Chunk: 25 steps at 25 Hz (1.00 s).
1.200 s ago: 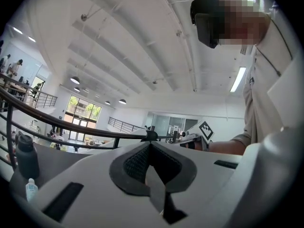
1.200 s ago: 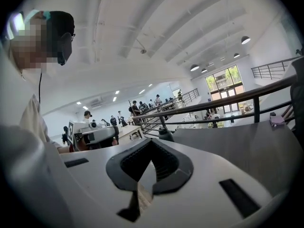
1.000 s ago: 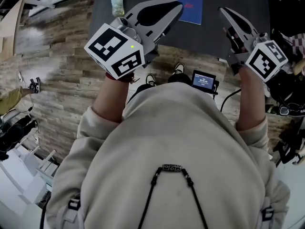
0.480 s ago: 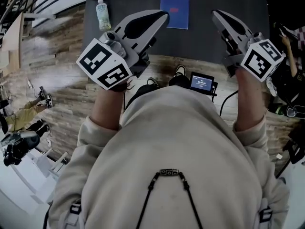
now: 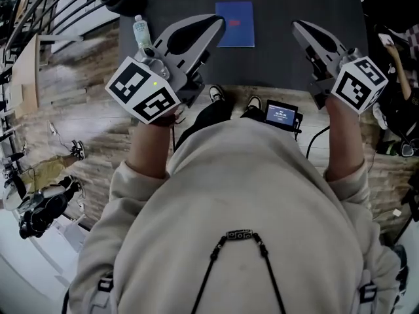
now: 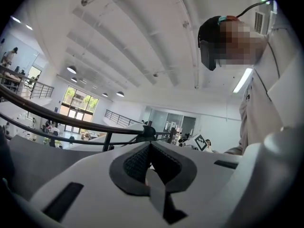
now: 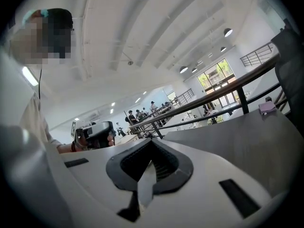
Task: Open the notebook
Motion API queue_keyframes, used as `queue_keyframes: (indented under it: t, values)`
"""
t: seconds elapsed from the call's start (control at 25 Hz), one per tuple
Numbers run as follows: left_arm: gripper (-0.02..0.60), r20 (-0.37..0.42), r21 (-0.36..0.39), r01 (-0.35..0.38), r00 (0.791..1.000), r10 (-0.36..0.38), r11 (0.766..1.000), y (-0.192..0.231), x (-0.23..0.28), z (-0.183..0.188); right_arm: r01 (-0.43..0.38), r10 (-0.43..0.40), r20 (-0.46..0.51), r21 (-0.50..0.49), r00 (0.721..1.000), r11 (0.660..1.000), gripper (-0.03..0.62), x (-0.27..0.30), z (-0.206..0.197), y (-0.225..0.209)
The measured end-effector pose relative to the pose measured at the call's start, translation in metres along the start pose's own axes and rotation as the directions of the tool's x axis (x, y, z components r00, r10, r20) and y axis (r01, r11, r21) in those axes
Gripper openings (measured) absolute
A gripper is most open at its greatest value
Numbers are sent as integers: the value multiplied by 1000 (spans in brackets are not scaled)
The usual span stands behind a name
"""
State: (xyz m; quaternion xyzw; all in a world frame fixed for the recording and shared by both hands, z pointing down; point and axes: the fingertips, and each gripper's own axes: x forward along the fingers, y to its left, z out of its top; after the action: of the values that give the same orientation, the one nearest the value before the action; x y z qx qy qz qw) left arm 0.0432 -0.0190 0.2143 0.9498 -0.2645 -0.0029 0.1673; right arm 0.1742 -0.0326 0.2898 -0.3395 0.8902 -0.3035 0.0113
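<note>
Blue notebook (image 5: 236, 33) bears a small red label (image 5: 234, 23), print unreadable.

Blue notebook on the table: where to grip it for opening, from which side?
The blue notebook lies flat and closed on the dark table, so probably pinch only the cover at its free long edge, coming in low from that side. Which edge is the spine is too small to tell.
</note>
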Motion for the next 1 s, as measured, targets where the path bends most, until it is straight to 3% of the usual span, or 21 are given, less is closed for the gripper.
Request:
queue_keyframes:
  t: [0.2,0.4,0.64,1.0]
  values:
    - [3,9,-6,60,998,-60,998,14,-26,10,43,-43,8,-4,999,999,15,15,4,31]
    - [3,5,30,116,993,-117,993,8,20,14,92,-91,27,-24,995,995,15,-18,20,18]
    - [3,-14,45,190,982,-190,981,68,0,15,157,-157,-1,-11,988,988,15,44,20,21]
    - [3,-73,7,280,958,-279,960,104,-2,4,244,-246,-55,-50,968,969,15,87,39,27]
